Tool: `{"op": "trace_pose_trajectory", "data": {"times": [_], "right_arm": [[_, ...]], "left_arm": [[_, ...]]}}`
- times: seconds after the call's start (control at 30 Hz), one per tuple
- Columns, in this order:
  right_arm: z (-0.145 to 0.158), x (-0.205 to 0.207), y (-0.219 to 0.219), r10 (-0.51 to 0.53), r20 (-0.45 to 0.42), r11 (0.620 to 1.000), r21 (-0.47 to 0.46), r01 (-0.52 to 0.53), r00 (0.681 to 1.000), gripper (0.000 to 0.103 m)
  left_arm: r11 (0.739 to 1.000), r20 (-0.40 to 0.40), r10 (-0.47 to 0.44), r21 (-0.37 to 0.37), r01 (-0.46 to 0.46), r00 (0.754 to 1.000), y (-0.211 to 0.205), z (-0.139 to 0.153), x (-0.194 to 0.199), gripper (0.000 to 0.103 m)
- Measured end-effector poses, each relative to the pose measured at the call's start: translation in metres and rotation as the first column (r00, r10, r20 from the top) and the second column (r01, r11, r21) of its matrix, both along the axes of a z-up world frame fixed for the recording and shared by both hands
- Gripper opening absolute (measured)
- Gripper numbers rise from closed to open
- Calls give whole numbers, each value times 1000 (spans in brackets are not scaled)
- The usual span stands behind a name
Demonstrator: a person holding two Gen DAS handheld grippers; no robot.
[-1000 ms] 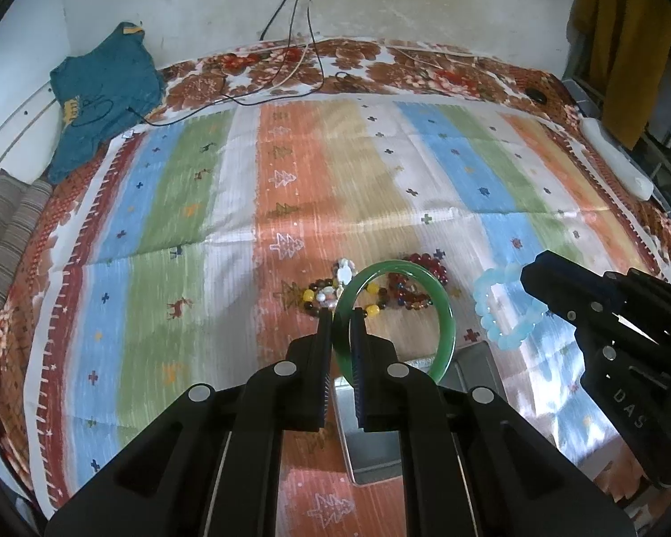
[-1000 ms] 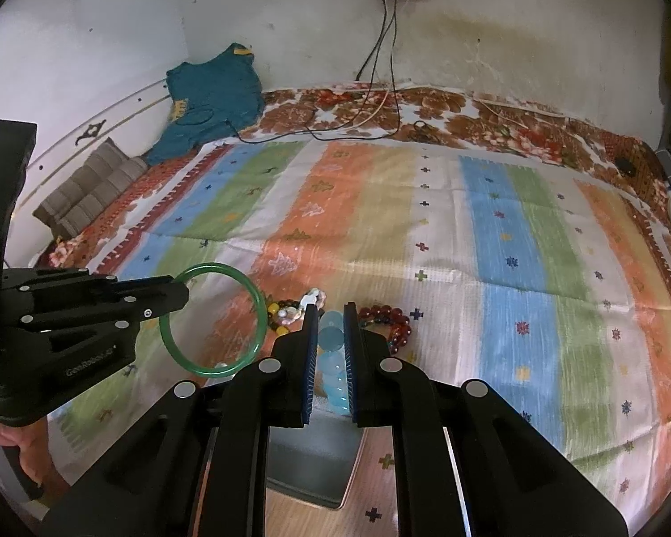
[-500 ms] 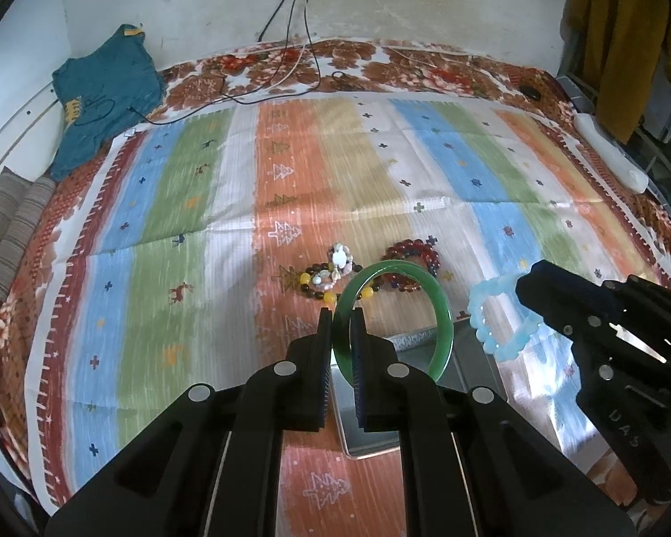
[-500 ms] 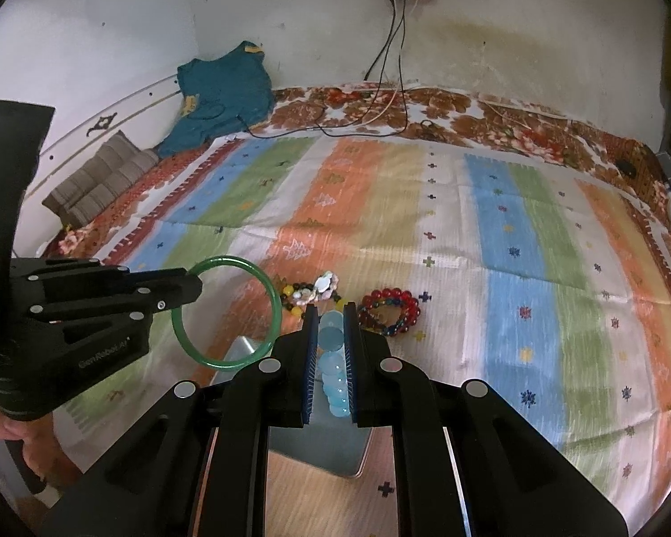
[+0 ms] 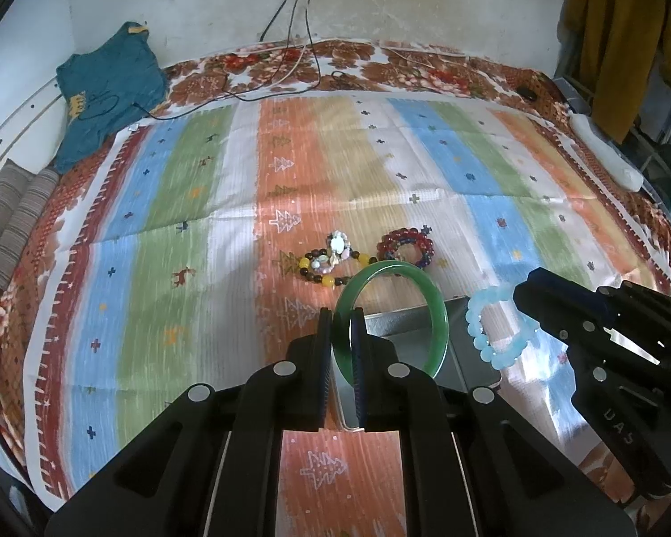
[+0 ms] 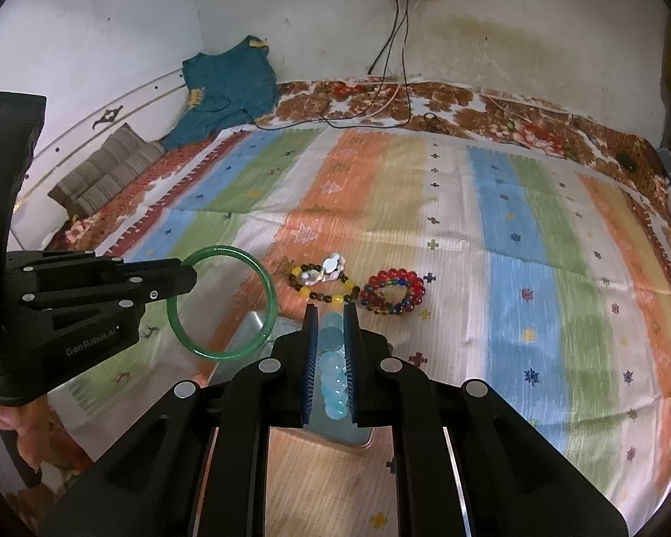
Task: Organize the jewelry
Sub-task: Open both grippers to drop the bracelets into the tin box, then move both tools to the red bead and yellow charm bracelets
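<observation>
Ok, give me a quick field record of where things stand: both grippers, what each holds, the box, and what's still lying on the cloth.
left gripper: shut on green bangle, held upright above the tray
right gripper: shut on pale blue bead bracelet
metal tray: on the striped cloth, below both grippers; nothing visible inside it, though partly hidden
still on cloth: red bead bracelet; dark and yellow bead bracelet with shell charm, side by side beyond the tray
not yet done: neither held piece is in the tray

left hand-held gripper [image 5: 342, 349] clamped, right hand-held gripper [image 6: 331, 349] clamped
</observation>
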State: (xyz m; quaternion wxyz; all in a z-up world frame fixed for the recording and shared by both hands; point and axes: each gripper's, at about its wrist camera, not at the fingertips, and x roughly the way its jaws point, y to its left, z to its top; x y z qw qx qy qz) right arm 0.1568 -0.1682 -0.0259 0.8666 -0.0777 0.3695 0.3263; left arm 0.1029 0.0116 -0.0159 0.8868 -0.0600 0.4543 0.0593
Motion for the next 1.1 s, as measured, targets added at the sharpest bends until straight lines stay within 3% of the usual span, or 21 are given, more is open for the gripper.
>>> {"op": "trace_pose_trajectory", "data": {"times": [0.23,0.33,0.7,0.9,1.1], "right_arm": [[-4,3,0,-7,-31,1000,-10,6,1000,15],[-3,8,-3,-43,-34,999,-11,43,998,37],[-14,27,-11,-120,-96,992,-39,117,988,41],[-22,39,-10,-144,-131,989,-62,137,981,49],[-34,50,-4,-162,-157,984,-103,147,974,51]], "left_arm": [[1000,-54,13,-21,-14,998,2,-10,0,12],[999,-61,33,-11,-33,998,5,-11,2,13],[997,-68,71,-20,-72,995,16,-13,6,35],[996,-69,84,-18,-85,994,21,-15,15,47],[996,-68,90,-20,-92,994,24,-18,28,50]]}}
